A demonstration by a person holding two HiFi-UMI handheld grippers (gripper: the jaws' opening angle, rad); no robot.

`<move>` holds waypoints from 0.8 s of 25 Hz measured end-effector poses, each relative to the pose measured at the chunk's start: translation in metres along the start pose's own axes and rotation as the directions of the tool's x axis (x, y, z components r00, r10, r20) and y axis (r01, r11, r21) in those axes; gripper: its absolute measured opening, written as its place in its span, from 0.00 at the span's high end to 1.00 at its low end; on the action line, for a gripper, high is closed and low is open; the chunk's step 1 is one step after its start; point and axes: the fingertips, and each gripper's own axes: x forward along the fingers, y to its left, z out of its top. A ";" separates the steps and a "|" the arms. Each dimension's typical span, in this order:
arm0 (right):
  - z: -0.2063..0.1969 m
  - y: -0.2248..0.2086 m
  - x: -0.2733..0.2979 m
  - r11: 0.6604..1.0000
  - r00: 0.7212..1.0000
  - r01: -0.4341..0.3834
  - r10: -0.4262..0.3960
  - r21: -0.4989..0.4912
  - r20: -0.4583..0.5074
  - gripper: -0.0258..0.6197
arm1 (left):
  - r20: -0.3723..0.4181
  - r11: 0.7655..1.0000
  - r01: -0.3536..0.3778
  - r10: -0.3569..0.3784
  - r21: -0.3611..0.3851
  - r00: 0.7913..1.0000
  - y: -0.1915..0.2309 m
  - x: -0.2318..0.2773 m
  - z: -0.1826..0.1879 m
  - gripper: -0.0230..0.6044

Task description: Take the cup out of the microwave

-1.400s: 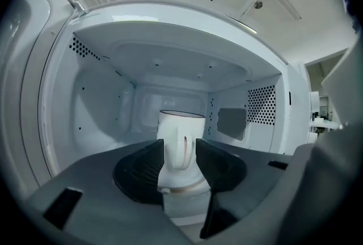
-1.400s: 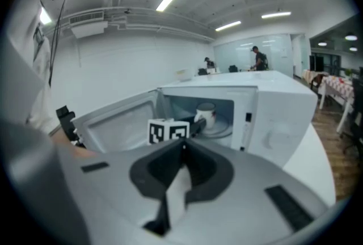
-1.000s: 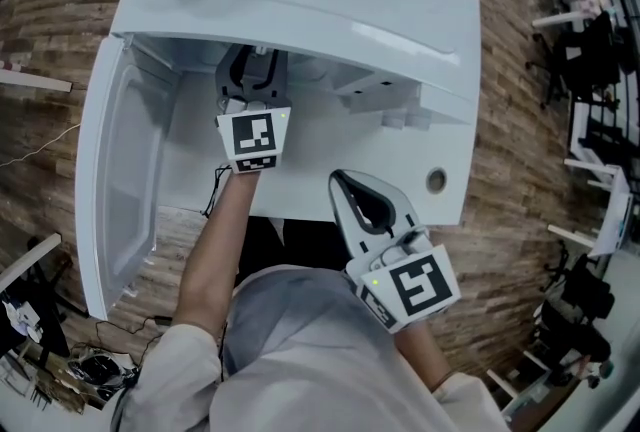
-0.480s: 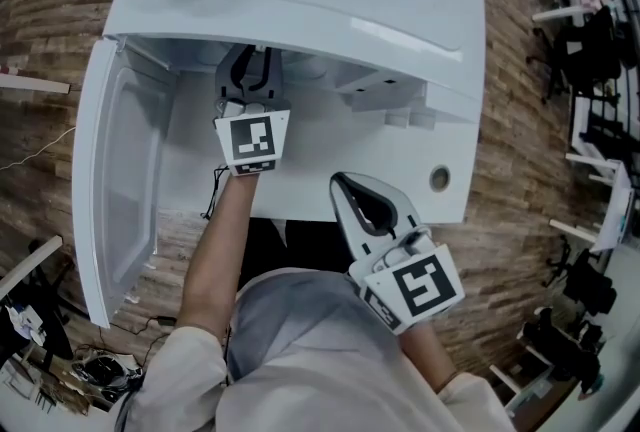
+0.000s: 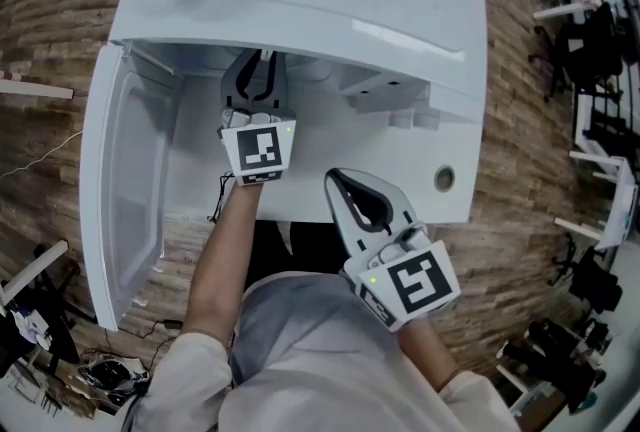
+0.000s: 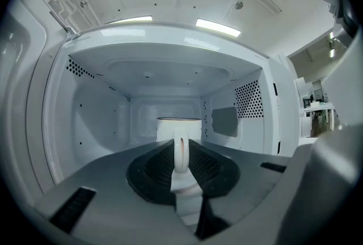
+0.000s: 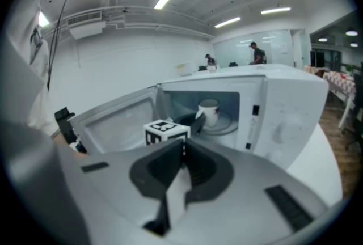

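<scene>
**Left gripper closing on cup handle inside microwave**

Microwave door (image 5: 120, 200) hangs open at frame left. The left gripper (image 5: 256, 78) reaches level into the microwave (image 5: 380, 10) cavity. Its jaws are closing, with the pads against both sides of the handle (image 6: 180, 153) of the white cup (image 6: 178, 126). The cup stands upright, mid-cavity. The right gripper (image 5: 340, 182), lower right of centre, is outside the cavity, with jaws together and nothing between them.
</scene>
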 end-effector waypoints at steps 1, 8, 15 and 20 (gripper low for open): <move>0.001 -0.001 0.001 1.000 1.000 0.006 -0.006 0.000 0.007 0.92 | -0.001 1.000 0.003 -0.003 -0.001 1.000 0.000 -0.001 0.000 0.86; 0.002 -0.004 0.008 1.000 1.000 0.024 -0.024 0.001 0.020 0.92 | -0.002 1.000 0.004 -0.004 -0.030 1.000 0.001 -0.012 0.004 0.86; 0.002 0.000 0.010 1.000 1.000 0.018 -0.018 -0.002 0.017 0.92 | -0.004 0.999 -0.006 0.005 -0.054 1.000 0.006 -0.020 0.006 0.86; 0.003 0.002 0.011 1.000 1.000 0.013 -0.013 -0.005 0.019 0.92 | -0.003 0.998 -0.010 0.010 -0.068 1.000 0.009 -0.025 0.009 0.86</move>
